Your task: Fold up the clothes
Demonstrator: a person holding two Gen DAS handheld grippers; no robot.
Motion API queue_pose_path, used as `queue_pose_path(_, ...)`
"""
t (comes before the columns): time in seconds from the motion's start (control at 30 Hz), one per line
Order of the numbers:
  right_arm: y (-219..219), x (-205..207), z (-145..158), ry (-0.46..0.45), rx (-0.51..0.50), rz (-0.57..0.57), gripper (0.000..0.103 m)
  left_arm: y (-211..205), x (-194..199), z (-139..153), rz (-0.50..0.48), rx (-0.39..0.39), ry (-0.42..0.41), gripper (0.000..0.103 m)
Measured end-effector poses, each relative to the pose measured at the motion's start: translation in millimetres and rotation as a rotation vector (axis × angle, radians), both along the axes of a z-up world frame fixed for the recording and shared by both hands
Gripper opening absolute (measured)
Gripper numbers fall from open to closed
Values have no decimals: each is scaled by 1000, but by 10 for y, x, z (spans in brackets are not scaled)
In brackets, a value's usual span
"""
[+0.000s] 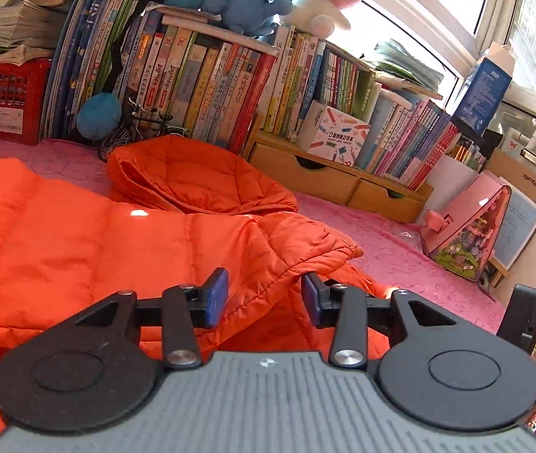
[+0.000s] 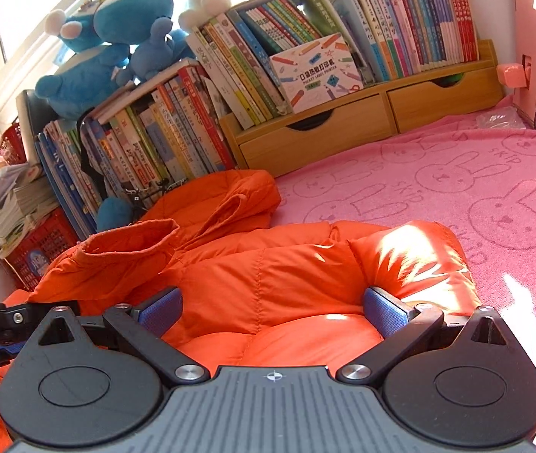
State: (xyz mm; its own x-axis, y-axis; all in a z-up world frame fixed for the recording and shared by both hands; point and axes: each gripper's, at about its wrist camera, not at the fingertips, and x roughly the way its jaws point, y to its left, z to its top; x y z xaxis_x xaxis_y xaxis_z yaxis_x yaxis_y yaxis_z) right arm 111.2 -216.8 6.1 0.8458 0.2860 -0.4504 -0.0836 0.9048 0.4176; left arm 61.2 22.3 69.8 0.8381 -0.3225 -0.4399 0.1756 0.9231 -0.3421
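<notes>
Orange jacket (image 1: 79,234) lies just ahead of & under both tongs, sleeve folded over body, hood still loose beyond; left tongs (image 1: 264,298) released, right tongs (image 2: 271,313) spread wide, pads clear—more folds left, I'd judge.

The left hand-held gripper (image 1: 264,298) hangs with jaws parted over the orange puffer jacket (image 1: 79,234) on the pink cloth (image 1: 392,241).
</notes>
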Motion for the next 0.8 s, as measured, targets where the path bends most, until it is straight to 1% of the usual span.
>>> queue_pose_path(0.03,-22,-13,2,-8,17,-4,103,67,-81,43,4,8,-26,63)
queue_pose_path(0.07,-53,-36,7,-22,39,-13,103,143,-150,64,11,19,-49,66)
queue_pose_path(0.17,-127,-142,48,-74,115,-35,103,438,-388,81,60,52,-93,66)
queue_pose_path(0.23,-145,-186,87,-91,179,3,103,629,-480,62,127,91,-105,67)
queue_pose_path(0.3,-66,-175,128,-77,197,57,103,802,-496,24,215,132,-93,67)
queue_pose_path(0.4,196,-139,241,-74,116,89,103,1060,-465,-54,348,149,-39,67)
queue_pose_path(0.47,403,-169,325,-107,29,60,103,1224,-475,-94,422,151,-22,67)
queue_pose_path(0.53,618,-236,405,-162,-80,18,103,1356,-504,-131,456,137,-21,67)
queue_pose_path(0.57,718,-217,416,-167,-121,39,103,1407,-509,-148,466,129,-16,67)
queue_pose_path(0.63,903,-70,388,-98,-151,115,103,1468,-507,-178,487,127,-4,67)
queue_pose_path(0.67,987,33,343,-41,-130,152,102,1492,-508,-192,497,127,0,67)
queue_pose_path(0.7,1039,105,301,1,-108,170,98,1508,-510,-202,502,125,3,67)
queue_pose_path(0.73,1093,174,259,42,-91,179,86,1519,-512,-208,505,123,3,67)
queue_pose_path(0.77,1123,207,251,58,-84,181,69,1525,-513,-209,506,121,2,67)
queue_pose_path(0.8,1146,231,253,71,-74,188,59,1528,-514,-206,508,123,-1,67)
